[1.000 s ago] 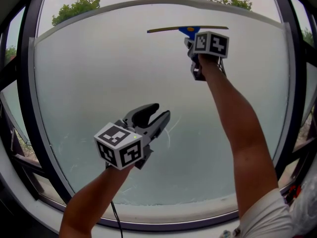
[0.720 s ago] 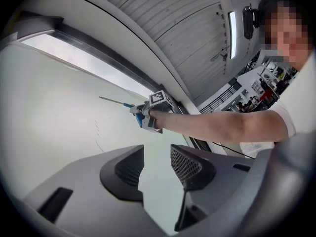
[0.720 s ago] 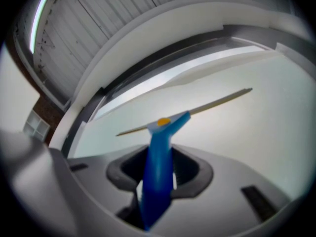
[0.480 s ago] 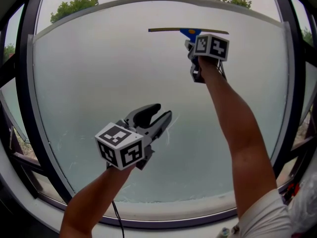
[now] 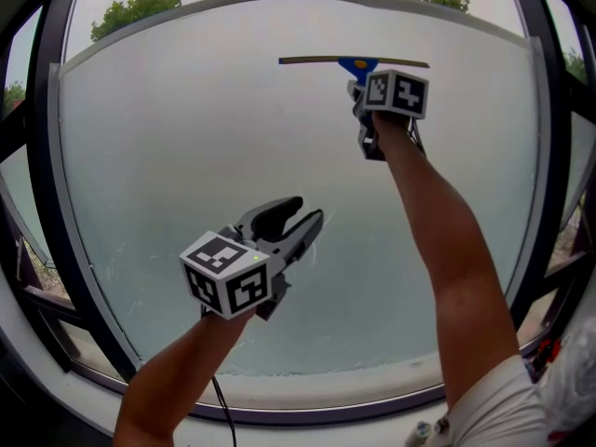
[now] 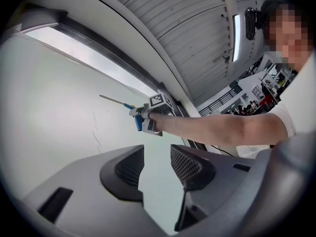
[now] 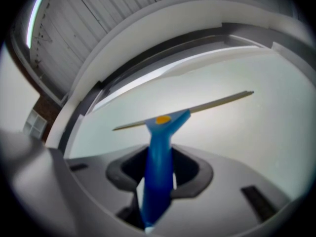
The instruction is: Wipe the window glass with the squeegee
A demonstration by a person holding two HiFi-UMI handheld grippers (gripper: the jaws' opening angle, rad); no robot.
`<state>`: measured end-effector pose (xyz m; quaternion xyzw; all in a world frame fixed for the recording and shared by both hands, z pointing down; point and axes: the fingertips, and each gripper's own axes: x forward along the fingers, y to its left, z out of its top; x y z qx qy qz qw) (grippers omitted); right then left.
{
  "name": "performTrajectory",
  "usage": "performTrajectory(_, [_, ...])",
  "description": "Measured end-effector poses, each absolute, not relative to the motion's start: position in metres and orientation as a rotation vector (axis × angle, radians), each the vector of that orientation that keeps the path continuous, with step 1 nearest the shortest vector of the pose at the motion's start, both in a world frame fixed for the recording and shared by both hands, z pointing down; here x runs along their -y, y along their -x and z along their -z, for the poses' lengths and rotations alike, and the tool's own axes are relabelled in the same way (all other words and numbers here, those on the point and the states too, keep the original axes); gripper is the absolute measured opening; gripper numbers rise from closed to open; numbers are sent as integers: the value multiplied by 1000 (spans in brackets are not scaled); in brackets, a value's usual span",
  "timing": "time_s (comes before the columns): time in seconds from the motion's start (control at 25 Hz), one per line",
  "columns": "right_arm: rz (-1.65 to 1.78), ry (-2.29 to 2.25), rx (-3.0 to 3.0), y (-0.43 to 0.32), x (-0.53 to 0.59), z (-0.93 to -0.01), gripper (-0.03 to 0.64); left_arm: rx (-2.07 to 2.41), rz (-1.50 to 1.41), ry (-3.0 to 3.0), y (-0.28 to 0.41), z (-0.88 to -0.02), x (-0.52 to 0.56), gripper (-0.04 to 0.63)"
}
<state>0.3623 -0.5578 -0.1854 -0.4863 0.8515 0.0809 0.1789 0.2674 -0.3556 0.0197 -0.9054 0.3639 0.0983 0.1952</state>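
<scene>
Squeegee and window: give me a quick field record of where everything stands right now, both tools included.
squeegee: blue handle, thin blade level, high on the glass, right of centre
right tool: shut on the squeegee handle, arm raised
left tool: open, nothing between the jaws, lower and left of the squeegee
glass: hazy across most of the pane
streaks: faint marks just beyond the left tool
blade contact: looks against the glass, not certain

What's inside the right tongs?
The squeegee, clamped by its blue handle in the right tongs, blade across the window glass. Where the pads meet the handle is covered by the handle itself.
</scene>
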Motion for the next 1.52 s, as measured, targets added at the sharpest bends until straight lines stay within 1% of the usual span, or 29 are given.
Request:
performTrajectory(0.8, [-175,1440,-2459,-369,561,141,143,-1019,-265,2637,-276,-39,351,189])
performTrajectory(1.52, [-126,1480,-2483,-374,561,85,141,-1001,-209,2702,-290,-83,348,189])
